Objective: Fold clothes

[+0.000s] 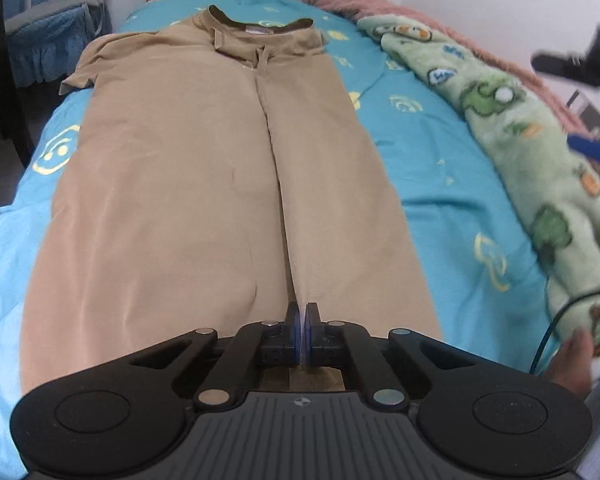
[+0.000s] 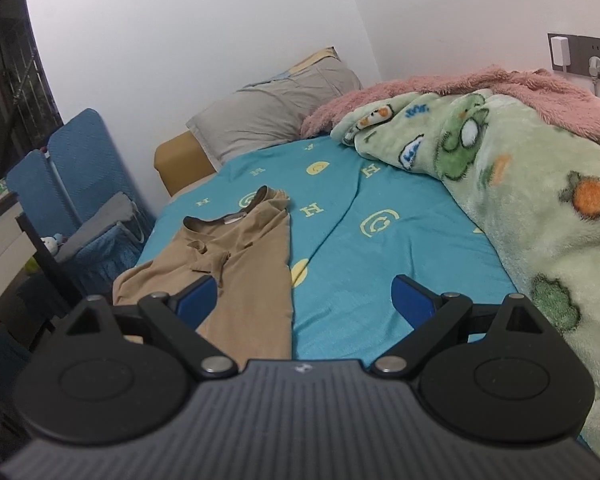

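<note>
Tan trousers (image 1: pixel 204 184) lay flat and lengthwise on the turquoise bedsheet (image 1: pixel 432 160), waistband toward the grey pillow (image 2: pixel 276 108), left gripper (image 1: pixel 301 320) pressed together at the leg hems, unclear if pinching fabric, right gripper (image 2: pixel 304 300) spread wide above the sheet, green fleece blanket (image 2: pixel 532 208) alongside

Left gripper (image 1: pixel 302 320) is closed, blue pads pressed together, pointing forward; right gripper (image 2: pixel 304 300) is held level with its fingers spread wide apart.
</note>
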